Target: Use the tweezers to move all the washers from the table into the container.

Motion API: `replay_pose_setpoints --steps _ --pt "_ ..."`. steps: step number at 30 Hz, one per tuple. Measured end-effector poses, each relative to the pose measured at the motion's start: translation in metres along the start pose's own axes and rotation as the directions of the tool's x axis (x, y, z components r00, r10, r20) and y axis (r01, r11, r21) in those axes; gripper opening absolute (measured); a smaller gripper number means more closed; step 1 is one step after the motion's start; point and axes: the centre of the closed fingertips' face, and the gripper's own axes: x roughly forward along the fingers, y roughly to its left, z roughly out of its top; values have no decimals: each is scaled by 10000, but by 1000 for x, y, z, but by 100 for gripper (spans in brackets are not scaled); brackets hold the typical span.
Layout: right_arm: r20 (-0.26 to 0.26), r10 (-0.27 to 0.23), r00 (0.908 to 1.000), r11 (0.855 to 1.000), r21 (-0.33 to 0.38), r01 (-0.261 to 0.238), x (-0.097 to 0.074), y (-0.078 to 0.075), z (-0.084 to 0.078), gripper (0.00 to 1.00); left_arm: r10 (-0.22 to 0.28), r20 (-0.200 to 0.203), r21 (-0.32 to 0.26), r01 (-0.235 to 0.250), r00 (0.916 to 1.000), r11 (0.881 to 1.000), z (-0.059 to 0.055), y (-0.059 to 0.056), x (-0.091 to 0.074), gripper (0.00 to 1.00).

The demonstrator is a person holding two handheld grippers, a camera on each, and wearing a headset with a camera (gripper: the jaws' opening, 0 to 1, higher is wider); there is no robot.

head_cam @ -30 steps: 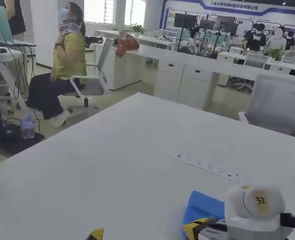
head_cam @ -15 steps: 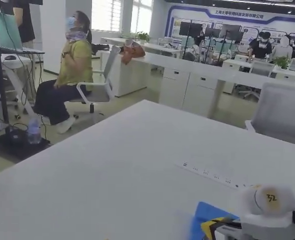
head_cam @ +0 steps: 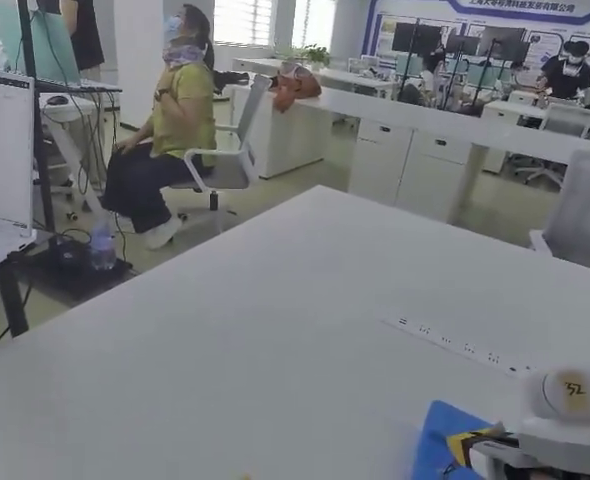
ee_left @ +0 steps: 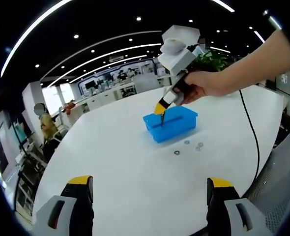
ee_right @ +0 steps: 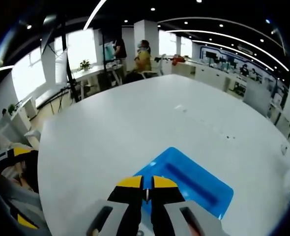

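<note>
Broadly, the white counter [head_cam: 275, 330] carries a blue container [ee_left: 170, 124]. The left gripper [ee_left: 148, 181], jaws wide apart, looks onto it. The right gripper [ee_right: 146, 183] hangs above it, jaws closed on tweezers [ee_left: 161, 118]. The left gripper view catches washers [ee_left: 187, 142] just beside the container.

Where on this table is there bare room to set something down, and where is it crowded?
Bare: the wide table stretch between the left gripper and the container, and, in the left gripper view, everything left of the container. Crowded: washers lie beside the container's near side, with the right gripper holding tweezers over it.
</note>
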Motion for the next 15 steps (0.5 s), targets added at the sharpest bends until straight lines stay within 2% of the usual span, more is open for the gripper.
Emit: replay_pose_setpoints --steps 15 --pt "-474 141 9988 9999 -4 -141 23 8 -19 1 11 -186 35 -10 9998 10000 -3 0 1 99"
